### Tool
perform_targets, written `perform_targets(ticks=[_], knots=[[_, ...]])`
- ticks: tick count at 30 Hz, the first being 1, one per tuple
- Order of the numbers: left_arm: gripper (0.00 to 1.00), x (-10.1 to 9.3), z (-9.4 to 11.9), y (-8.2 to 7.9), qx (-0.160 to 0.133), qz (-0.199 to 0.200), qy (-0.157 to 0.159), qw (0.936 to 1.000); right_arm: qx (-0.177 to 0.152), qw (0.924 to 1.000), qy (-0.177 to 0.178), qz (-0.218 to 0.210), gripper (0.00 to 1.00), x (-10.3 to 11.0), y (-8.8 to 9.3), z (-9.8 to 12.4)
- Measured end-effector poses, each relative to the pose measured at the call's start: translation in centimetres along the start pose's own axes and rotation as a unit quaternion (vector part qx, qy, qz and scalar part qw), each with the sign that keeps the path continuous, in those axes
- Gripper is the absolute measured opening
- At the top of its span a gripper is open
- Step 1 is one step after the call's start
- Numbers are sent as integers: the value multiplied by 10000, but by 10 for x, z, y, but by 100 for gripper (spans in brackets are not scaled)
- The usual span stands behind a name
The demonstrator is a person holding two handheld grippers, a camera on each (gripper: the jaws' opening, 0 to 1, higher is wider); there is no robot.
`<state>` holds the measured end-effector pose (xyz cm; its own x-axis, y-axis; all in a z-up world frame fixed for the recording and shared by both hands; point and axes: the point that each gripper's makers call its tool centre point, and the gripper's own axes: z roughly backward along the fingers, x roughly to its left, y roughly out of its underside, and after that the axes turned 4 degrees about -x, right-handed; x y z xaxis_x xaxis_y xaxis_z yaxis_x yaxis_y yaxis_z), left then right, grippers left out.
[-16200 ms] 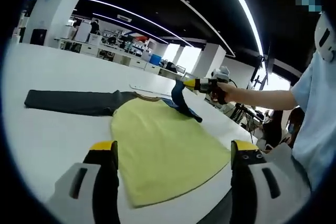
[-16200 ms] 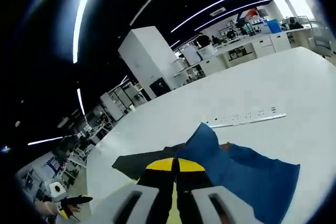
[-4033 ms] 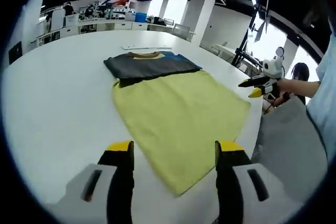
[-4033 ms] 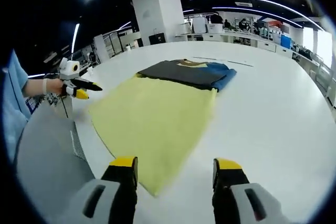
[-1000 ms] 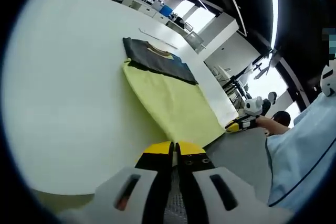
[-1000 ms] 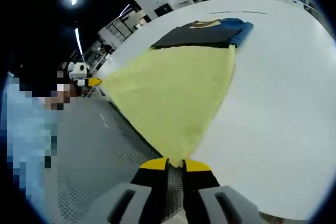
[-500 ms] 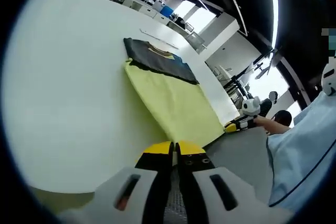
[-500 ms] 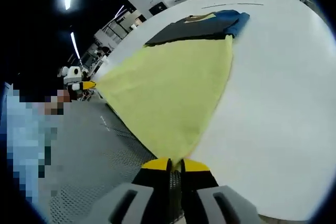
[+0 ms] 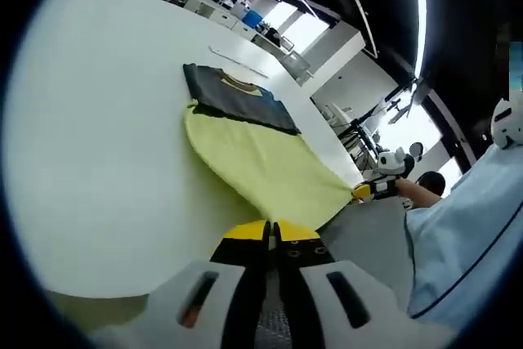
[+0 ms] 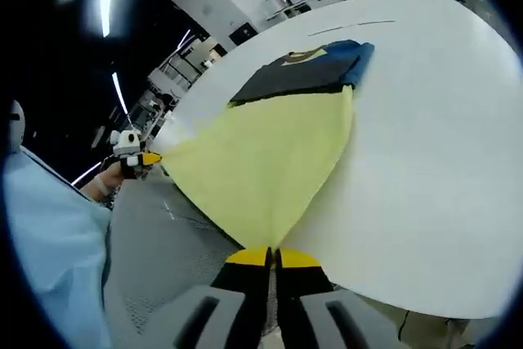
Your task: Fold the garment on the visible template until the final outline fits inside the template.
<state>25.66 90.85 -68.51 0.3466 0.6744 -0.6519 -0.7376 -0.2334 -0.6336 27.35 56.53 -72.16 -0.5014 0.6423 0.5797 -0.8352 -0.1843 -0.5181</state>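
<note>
The left tongs (image 9: 272,239) are pinched shut with their yellow tips together; the hem corner they would be gripping is hidden at the tips, though the right gripper view shows them at the cloth's stretched corner (image 10: 145,158), so they likely hold it. Ahead of them and to their right, the garment (image 9: 249,149) lies on the white tabletop (image 9: 90,120), its yellow body running toward a dark top part with a blue edge at the far end. The near hem is lifted off the tabletop's edge and pulled taut between the two corners.

The right tongs (image 10: 272,261) are also closed, and the yellow fabric narrows to a point right at their tips, so they grip the other hem corner. From them the cloth fans forward and leftward over the tabletop (image 10: 441,145) to the folded dark-and-blue part (image 10: 315,67), far ahead. In the left gripper view these tongs (image 9: 361,192) sit at the cloth's right corner, beside a person's hand (image 9: 391,188).

The sleeves look already folded in, so the step in hand seems to be the bottom-up fold. Next, both corners should travel forward together, level, and be laid over the dark end without dragging the garment. No template outline is discernible here.
</note>
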Motion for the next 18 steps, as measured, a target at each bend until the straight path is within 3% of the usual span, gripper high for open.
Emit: perform_targets(ticks=[7, 11, 18], knots=[[0, -9, 1, 6, 49, 53, 216, 9997, -567, 9940, -376, -853, 0, 15, -10, 21], [0, -15, 2, 5, 5, 167, 349, 9993, -858, 9893, -478, -1076, 0, 26, -19, 32], [0, -21, 3, -21, -393, 487, 650, 9959, -1543, 9707, -859, -1628, 0, 43, -54, 38]])
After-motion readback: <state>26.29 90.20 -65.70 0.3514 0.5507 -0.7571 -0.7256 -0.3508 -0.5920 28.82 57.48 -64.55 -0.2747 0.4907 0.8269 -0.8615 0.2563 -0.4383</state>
